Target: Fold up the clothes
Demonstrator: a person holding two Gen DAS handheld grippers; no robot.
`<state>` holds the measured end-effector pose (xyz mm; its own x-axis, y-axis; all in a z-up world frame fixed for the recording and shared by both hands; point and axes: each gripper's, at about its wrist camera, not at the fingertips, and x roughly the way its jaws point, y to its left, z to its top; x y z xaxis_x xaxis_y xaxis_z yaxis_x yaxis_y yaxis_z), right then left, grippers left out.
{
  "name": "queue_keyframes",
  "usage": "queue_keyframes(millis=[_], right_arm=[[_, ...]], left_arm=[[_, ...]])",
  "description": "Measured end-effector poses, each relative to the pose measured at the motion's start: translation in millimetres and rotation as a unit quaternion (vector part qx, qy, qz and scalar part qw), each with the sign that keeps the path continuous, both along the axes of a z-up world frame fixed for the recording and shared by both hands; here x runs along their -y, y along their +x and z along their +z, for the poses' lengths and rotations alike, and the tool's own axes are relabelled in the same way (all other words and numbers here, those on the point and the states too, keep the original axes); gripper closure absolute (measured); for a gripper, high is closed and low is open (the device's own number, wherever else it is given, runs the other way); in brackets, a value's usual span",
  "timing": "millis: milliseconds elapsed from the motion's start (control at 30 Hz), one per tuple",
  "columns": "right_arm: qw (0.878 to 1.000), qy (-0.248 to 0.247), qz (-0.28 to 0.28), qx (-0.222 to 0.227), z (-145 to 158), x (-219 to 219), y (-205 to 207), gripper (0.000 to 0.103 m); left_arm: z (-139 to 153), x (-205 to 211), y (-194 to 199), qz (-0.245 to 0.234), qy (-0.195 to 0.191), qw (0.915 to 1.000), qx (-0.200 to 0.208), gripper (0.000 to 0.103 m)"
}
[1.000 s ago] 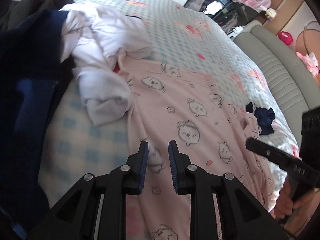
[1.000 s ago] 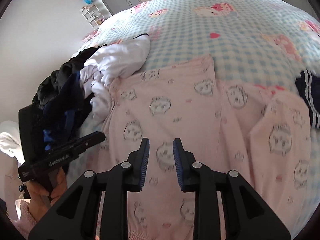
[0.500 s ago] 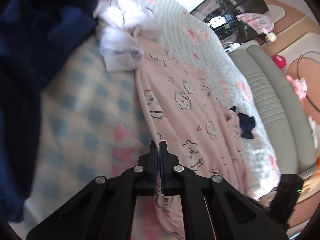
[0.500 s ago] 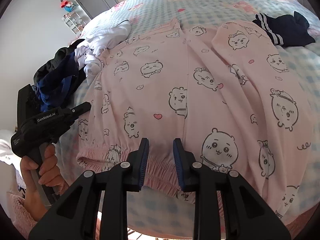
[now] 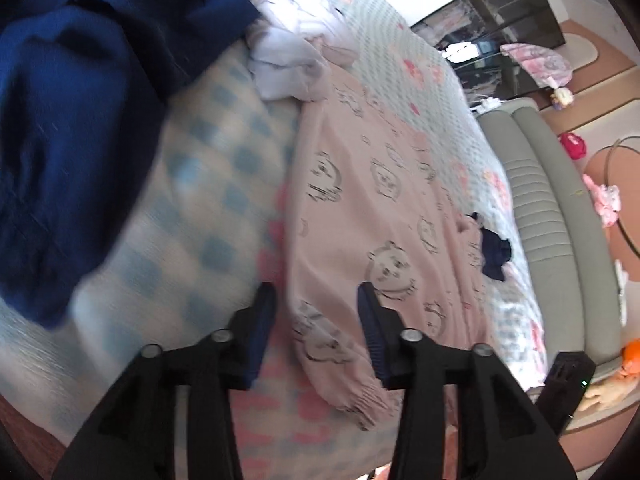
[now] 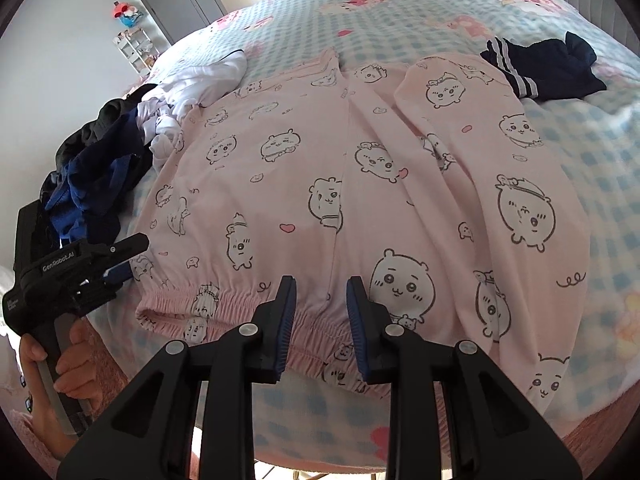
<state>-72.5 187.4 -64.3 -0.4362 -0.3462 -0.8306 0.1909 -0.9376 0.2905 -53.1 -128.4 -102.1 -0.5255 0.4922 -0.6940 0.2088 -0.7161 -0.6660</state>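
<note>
Left gripper [image 5: 316, 300] reopening astride pink pajama pants [image 6: 360, 184] corner; right gripper [image 6: 321, 300] parted, angled down.

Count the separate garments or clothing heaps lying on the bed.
4: pink pajama pants spread flat at the near edge; white garment at their far left corner; dark blue heap further left; navy striped piece far right. The heap may hide more.

Pink pyjama trousers [image 6: 360, 184] flat on bed [image 6: 420, 8]; right gripper [image 6: 321, 312] jaws apart above waistband.

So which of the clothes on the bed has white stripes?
The small dark navy garment beside the pink pajama pants. The white and blue clothes show no stripes.
</note>
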Motion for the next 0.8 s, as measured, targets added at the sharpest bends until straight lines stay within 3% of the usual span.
queue_keyframes(millis=[67, 100, 133, 233, 300, 400, 500, 533, 600, 700, 767, 800], right_arm=[[1.0, -0.005, 0.0, 0.003, -2.2, 0.7, -0.4, 0.077], [1.0, -0.008, 0.0, 0.005, -3.3, 1.2, -0.5, 0.077], [1.0, -0.004, 0.003, 0.008, -5.9, 3.8, -0.1, 0.077], [1.0, 0.006, 0.008, 0.011, -11.5, 5.9, 2.9, 0.077], [1.0, -0.002, 0.004, 0.01, -5.7, 0.2, 5.1, 0.077], [1.0, -0.004, -0.008, -0.006, 9.4, -10.5, 10.9, 0.077], [1.0, 0.01, -0.02, -0.021, 20.4, -22.2, 15.5, 0.077], [0.999, 0.016, -0.024, -0.024, 21.9, -26.2, 16.4, 0.077], [0.999, 0.017, -0.031, -0.019, 20.0, -33.4, 16.1, 0.077], [1.0, 0.007, -0.027, 0.005, 5.7, -34.0, 11.9, 0.077], [1.0, 0.0, -0.017, 0.025, -12.1, -28.7, 7.2, 0.076], [0.999, -0.003, -0.01, 0.035, -23.2, -24.9, 4.6, 0.076]], left_arm=[[-6.4, -7.8, -1.0, -0.008, -0.006, 0.9998, 0.019, 0.061], [-8.7, -12.0, -1.1, -0.014, -0.016, 0.9995, 0.023, 0.068], [-8.9, -16.2, 0.3, -0.021, -0.028, 0.9991, 0.023, 0.088], [2.8, -16.5, 9.1, -0.023, -0.051, 0.9984, 0.008, 0.1], [14.5, -12.9, 16.6, -0.016, -0.073, 0.9972, -0.004, 0.1], [18.0, -8.2, 26.5, -0.012, -0.115, 0.9932, 0.012, 0.1], [14.6, 0.7, 34.3, 0.004, -0.104, 0.9936, 0.042, 0.095], [20.1, 3.2, 36.6, 0.011, -0.099, 0.9943, 0.037, 0.094], [40.3, -4.2, 37.5, 0.0, -0.129, 0.9916, -0.004, 0.094], [62.8, -39.9, 30.0, -0.069, -0.176, 0.9792, -0.074, 0.094], [54.9, -56.2, 19.1, -0.086, -0.19, 0.9751, -0.076, 0.094], [46.7, -55.9, 14.5, -0.076, -0.19, 0.977, -0.06, 0.094]])
